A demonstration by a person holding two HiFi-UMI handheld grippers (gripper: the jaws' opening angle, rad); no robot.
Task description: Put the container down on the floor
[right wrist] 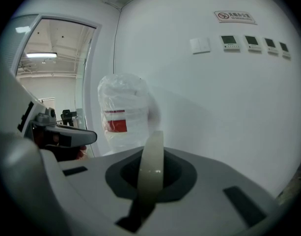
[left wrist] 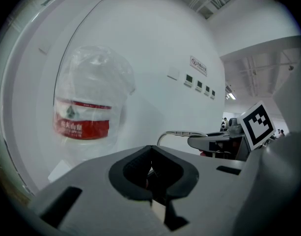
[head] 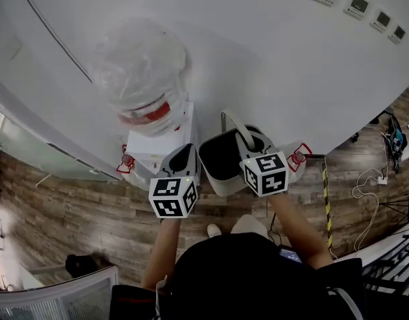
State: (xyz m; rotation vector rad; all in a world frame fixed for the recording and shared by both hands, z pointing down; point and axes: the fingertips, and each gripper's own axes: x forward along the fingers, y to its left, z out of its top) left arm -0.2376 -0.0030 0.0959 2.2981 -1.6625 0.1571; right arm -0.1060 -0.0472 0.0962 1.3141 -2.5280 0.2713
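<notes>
The grey plastic container [head: 221, 162] hangs mid-frame over the wood floor [head: 71, 212], its pale handle [right wrist: 151, 163] pinched by the right gripper [right wrist: 151, 178]; the left gripper [left wrist: 152, 175] seems closed empty (pads meeting). It should be lowered level, then released.

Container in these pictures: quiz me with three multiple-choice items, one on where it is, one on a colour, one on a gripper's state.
1. Where is the container? A. In a cabinet. B. Held by its handle in the right gripper. C. On a chair.
2. What colour is the water bottle's label? A. Red. B. Blue. C. Green.
3. How are the left gripper's jaws? A. Together. B. Wide apart. C. Around a cup.
Answers: B, the pale handle sits between the shut jaws; A, a red band wraps the bottle; A, its pads meet.
</notes>
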